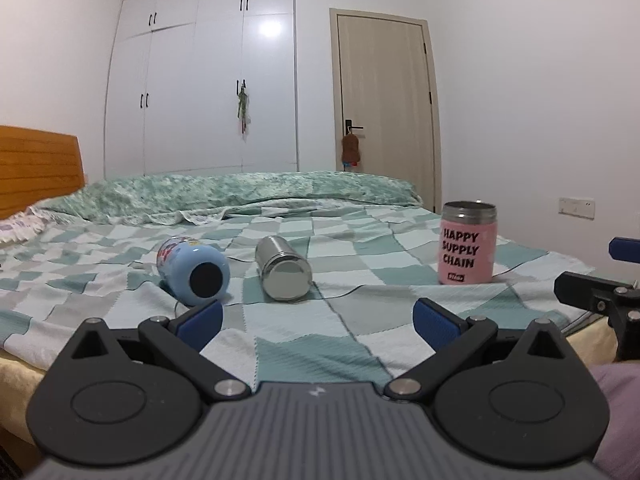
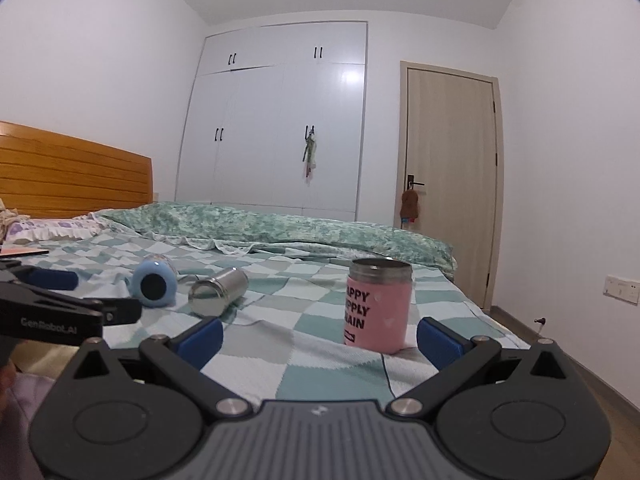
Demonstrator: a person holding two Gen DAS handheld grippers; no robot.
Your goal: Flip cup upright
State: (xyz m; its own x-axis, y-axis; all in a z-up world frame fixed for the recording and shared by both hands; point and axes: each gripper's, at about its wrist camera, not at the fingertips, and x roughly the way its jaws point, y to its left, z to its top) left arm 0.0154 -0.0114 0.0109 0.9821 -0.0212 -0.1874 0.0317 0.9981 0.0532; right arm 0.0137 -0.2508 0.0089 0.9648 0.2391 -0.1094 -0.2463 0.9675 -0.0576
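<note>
A pink cup with "HAPPY SUPPLY CHAIN" lettering stands upright on the checked bedspread; it also shows in the right wrist view. A steel cup lies on its side, base toward me, also in the right wrist view. A light-blue cup lies on its side beside it, also in the right wrist view. My left gripper is open and empty, short of the lying cups. My right gripper is open and empty, just short of the pink cup.
A green quilt is heaped along the far side of the bed. A wooden headboard is at the left. A white wardrobe and a door stand behind. The bed's near edge runs just under both grippers.
</note>
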